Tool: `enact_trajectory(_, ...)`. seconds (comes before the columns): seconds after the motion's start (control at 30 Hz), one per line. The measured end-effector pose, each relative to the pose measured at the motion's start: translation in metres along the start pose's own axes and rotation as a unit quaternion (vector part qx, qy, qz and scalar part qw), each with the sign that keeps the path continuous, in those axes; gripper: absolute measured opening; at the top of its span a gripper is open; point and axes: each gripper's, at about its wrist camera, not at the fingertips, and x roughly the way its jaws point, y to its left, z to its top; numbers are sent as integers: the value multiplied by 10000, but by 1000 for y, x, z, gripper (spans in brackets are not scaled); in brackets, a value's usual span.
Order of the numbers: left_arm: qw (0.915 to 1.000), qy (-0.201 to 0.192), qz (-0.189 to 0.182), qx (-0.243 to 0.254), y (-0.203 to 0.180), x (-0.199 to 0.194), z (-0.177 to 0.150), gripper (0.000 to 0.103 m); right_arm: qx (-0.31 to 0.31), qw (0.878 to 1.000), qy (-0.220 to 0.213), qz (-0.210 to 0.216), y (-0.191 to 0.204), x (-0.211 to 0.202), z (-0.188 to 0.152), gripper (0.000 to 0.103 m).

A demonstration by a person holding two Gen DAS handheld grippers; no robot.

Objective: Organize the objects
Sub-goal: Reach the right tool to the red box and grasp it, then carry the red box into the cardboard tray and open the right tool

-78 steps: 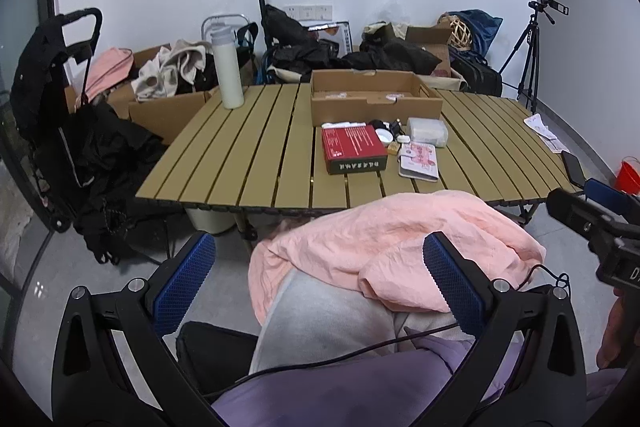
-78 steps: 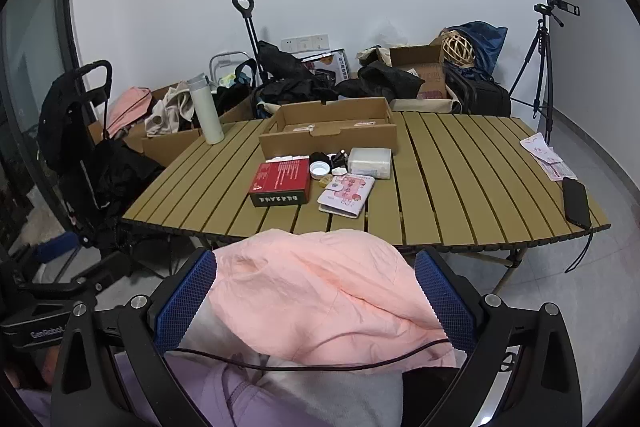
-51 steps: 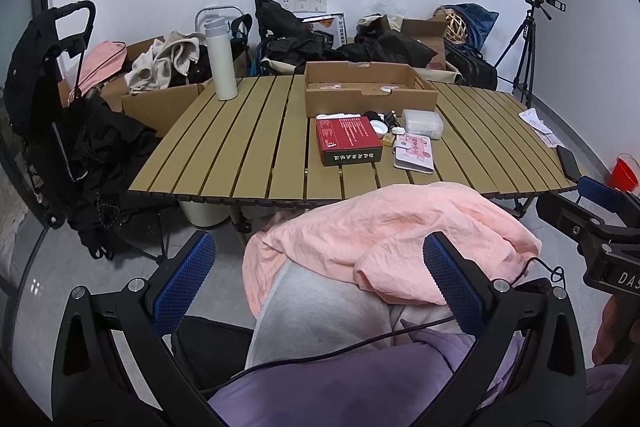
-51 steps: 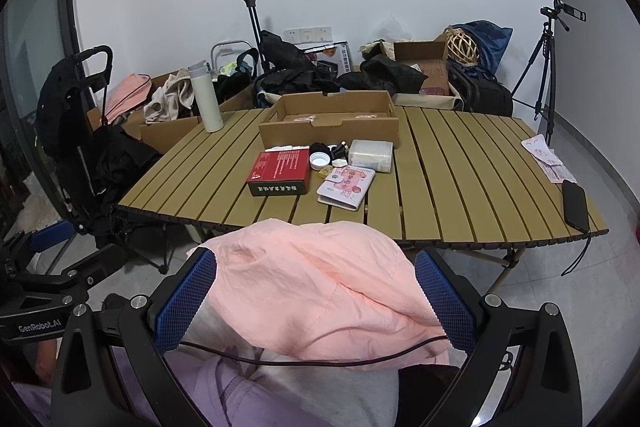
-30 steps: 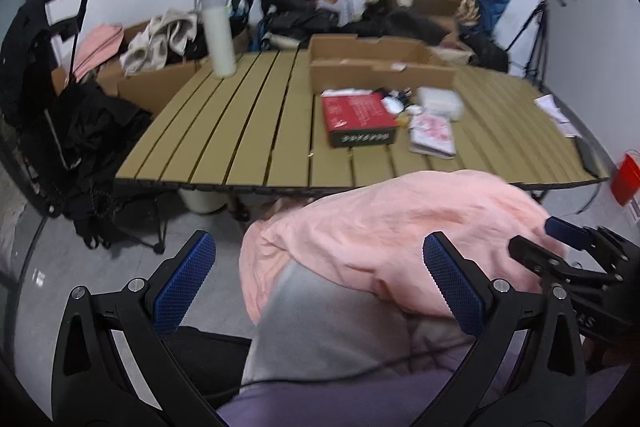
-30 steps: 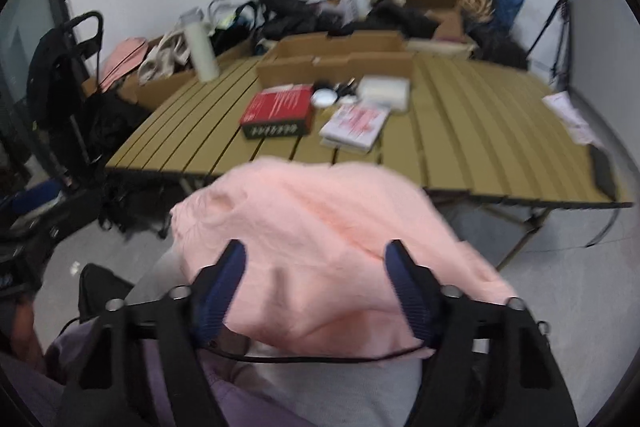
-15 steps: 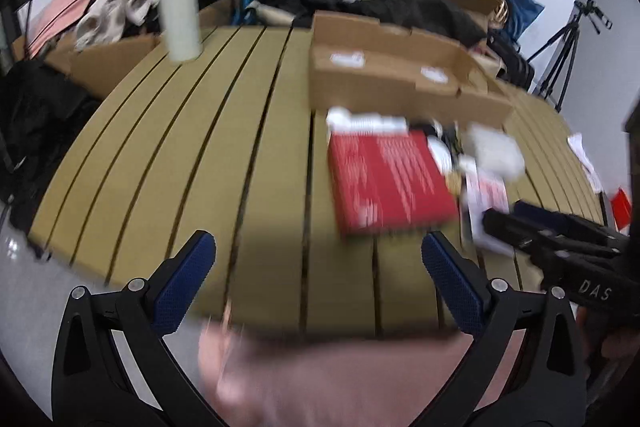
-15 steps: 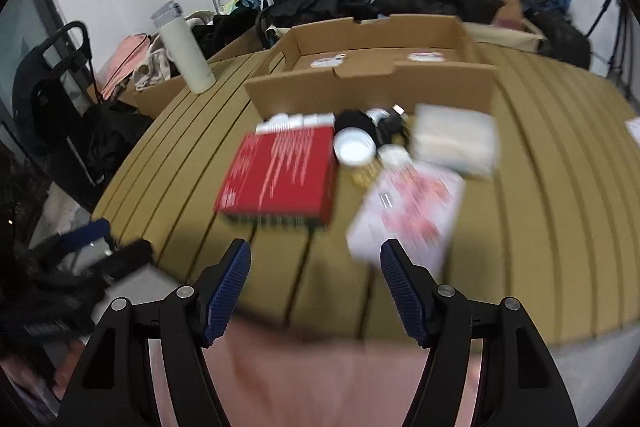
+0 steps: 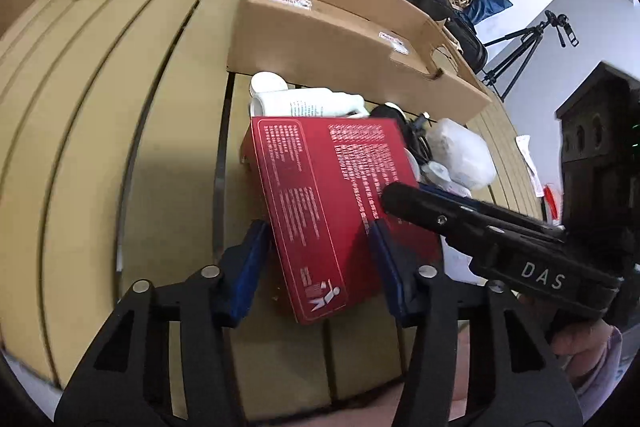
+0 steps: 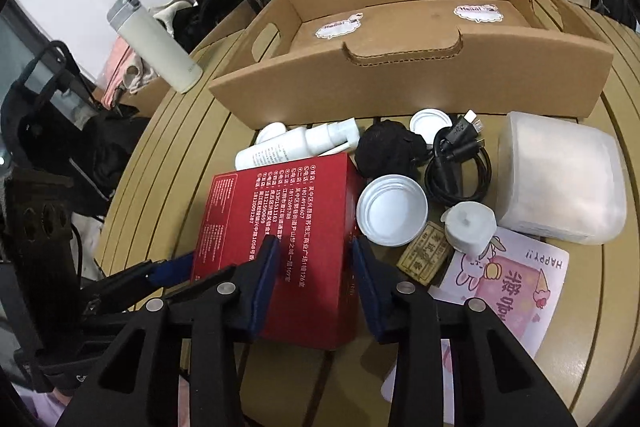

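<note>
One red box [image 10: 280, 239] lies at the centre of the right wrist view on the slatted table [image 10: 600, 307], tilted up off the slats in the left wrist view; behind it stands one cardboard tray [image 10: 400, 83], holding nothing but two stickers; between them lie one white bottle [image 10: 296, 147], one black bundle [image 10: 388, 147], one coiled black cable [image 10: 460, 167], two round white lids, one white roll [image 10: 470, 227], one small brown packet [image 10: 424, 259], one pink card [image 10: 508, 279] and one white pouch [image 10: 560, 183]; one pale flask [image 10: 156, 43] stands at upper left. The left gripper [image 9: 316, 259] is spread partway, its blue pads flanking the box's near end, the left pad seemingly touching, so whether it grips I cannot tell. The right gripper [image 10: 314, 279] is narrower, both pads over the box's top face; whether it clamps anything I cannot tell.
</note>
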Motion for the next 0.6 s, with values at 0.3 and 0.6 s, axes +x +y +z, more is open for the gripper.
enact_trajectory(0.3, 9980, -518, -173, 314, -48, -82, -55, 46, -289, 9978, -584, -74, 31, -96, -68, 37)
enact_trajectory(0.6, 9915, -837, -234, 967, -79, -87, 10, 46, -180, 9940, -1076, -82, 20, -135, -27, 36)
